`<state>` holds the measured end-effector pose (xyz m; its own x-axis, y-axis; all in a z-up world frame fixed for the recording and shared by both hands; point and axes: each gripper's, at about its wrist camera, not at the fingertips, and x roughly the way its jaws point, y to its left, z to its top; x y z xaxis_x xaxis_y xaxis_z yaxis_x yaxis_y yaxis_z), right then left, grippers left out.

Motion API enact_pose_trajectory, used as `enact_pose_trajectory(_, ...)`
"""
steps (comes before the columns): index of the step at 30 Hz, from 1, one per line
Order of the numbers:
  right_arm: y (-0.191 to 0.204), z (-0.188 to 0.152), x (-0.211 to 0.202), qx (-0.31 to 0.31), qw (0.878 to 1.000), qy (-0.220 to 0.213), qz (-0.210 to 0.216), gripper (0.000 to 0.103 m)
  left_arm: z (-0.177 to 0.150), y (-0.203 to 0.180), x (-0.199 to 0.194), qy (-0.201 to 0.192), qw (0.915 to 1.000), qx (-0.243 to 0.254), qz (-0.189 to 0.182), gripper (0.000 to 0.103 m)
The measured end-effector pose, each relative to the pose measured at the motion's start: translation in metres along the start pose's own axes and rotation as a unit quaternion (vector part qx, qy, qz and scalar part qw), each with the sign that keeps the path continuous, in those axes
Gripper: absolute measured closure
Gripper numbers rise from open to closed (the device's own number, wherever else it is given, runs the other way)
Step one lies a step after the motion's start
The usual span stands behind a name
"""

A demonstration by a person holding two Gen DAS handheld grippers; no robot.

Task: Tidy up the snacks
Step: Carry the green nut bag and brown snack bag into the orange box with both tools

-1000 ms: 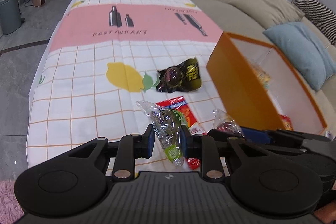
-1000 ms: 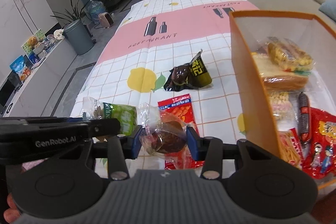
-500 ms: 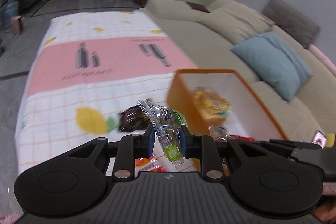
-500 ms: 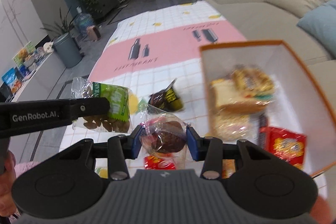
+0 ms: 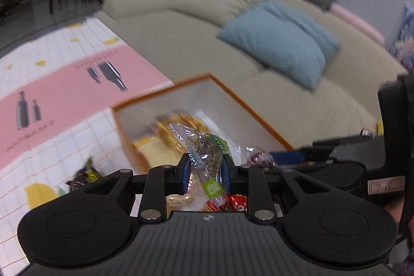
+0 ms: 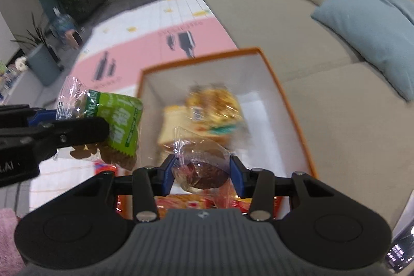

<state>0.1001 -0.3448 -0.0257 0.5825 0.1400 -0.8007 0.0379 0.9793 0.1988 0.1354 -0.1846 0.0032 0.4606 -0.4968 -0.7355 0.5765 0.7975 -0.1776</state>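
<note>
My left gripper (image 5: pixel 204 171) is shut on a clear and green raisin packet (image 5: pixel 207 149), held above the near edge of the orange box (image 5: pixel 248 107). The packet also shows in the right wrist view (image 6: pixel 113 120), left of the box. My right gripper (image 6: pixel 203 172) is shut on a chocolate muffin in clear wrap (image 6: pixel 204 168), held over the open orange box (image 6: pixel 289 105). Inside the box lie a yellow pastry packet (image 6: pixel 214 105), a sandwich (image 6: pixel 170 128) and red snack packets (image 6: pixel 186 203).
A dark snack packet (image 5: pixel 85 173) lies on the lemon-print tablecloth (image 5: pixel 51 100) left of the box. A beige sofa (image 5: pixel 186 25) with a blue pillow (image 5: pixel 282 40) runs along the right. Floor, plants and a bin (image 6: pixel 42 64) lie at far left.
Both grippers have swung right and up with their snacks. The open box is now directly ahead of them, and the red packet on the cloth has dropped out of sight.
</note>
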Motion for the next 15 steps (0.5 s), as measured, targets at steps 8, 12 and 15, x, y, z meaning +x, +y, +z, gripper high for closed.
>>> enact_pose_trajectory(8, -0.024, -0.004, 0.043, -0.030, 0.997, 0.042, -0.051, 0.060, -0.005, -0.002, 0.067, 0.104, 0.9945, 0.017, 0.002, 0.076)
enact_pose_trajectory(12, -0.027, -0.005, 0.061, -0.042, 0.996, 0.051, -0.065, 0.060, -0.007, -0.001, 0.087, 0.138, 0.9899, 0.032, 0.003, 0.076)
enact_pose_trajectory(15, -0.027, -0.005, 0.070, -0.052, 0.995, 0.056, -0.067, 0.060, -0.008, 0.000, 0.098, 0.154, 0.9872, 0.037, 0.014, 0.076)
